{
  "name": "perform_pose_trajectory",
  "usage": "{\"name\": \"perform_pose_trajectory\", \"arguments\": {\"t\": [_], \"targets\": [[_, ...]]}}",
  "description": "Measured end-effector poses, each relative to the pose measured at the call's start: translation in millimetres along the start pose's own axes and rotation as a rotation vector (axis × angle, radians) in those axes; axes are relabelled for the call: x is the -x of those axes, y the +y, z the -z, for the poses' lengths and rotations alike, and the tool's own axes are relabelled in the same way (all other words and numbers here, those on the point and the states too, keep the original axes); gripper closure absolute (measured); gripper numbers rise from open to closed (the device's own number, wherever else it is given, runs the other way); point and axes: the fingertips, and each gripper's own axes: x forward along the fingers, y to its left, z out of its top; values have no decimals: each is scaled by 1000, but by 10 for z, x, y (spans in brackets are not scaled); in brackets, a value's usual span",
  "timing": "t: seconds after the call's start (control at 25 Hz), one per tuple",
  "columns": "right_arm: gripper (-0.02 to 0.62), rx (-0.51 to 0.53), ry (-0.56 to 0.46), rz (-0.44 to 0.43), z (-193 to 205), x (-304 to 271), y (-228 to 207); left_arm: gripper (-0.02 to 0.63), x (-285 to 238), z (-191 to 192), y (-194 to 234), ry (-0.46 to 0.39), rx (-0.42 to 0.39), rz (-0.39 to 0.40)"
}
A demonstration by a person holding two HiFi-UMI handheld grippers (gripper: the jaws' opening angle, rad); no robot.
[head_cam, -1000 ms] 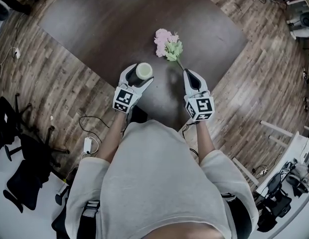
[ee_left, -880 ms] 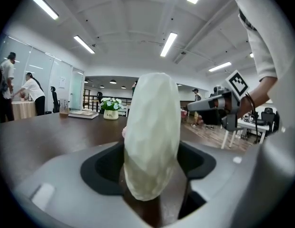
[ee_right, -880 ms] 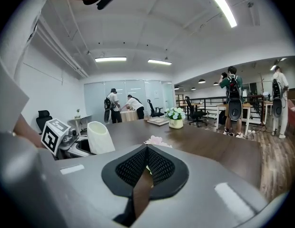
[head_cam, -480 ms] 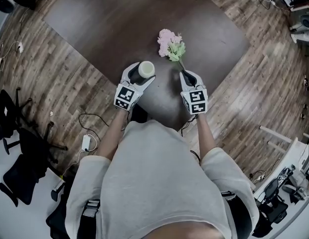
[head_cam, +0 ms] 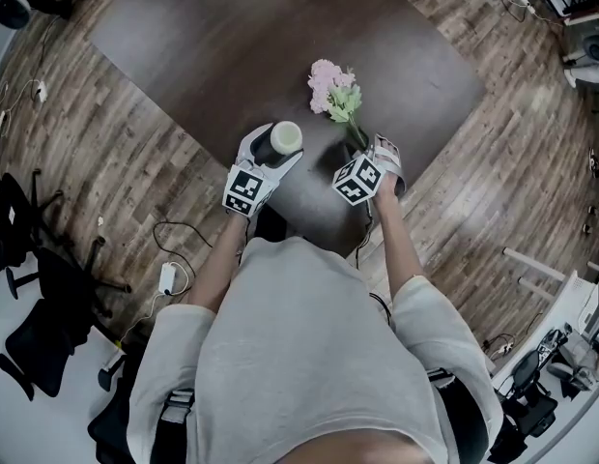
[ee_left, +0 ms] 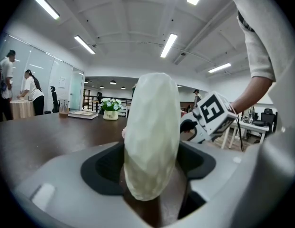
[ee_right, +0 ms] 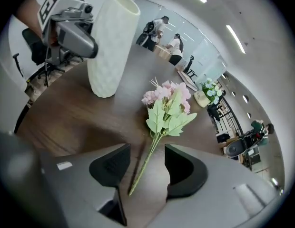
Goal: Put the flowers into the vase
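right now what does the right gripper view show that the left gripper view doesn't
Only the right gripper view: the flowers lying on the table, with the stem between the right gripper's jaws, which have just been opening and don't press it. Only the left gripper view: the left gripper closed on the vase, and a small flower pot far back. Both: the vase and the table.

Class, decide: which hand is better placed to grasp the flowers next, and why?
Right. The right tongs have just been opening, and the stem of the flowers lies between their parted jaws. The left tongs are clamped on the vase.
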Motion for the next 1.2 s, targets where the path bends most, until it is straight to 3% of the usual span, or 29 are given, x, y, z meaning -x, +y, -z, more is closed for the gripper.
{"name": "perform_pose_trajectory", "arguments": {"t": [0.44,0.8,1.04,1.2], "targets": [[450,-164,119,-132,-12,-413,-153,262,-19,-13,-12,5,4,3],[510,-145,186,-153,-140,-584,-230,262,-37,-7,-18,7,-3,6],[554,-169,158,-140,-187,-586,-276,262,-27,-3,-6,13,1,12],[561,-264,90,-136,-233,-518,-349,262,-28,-7,3,8,1,12]]}}
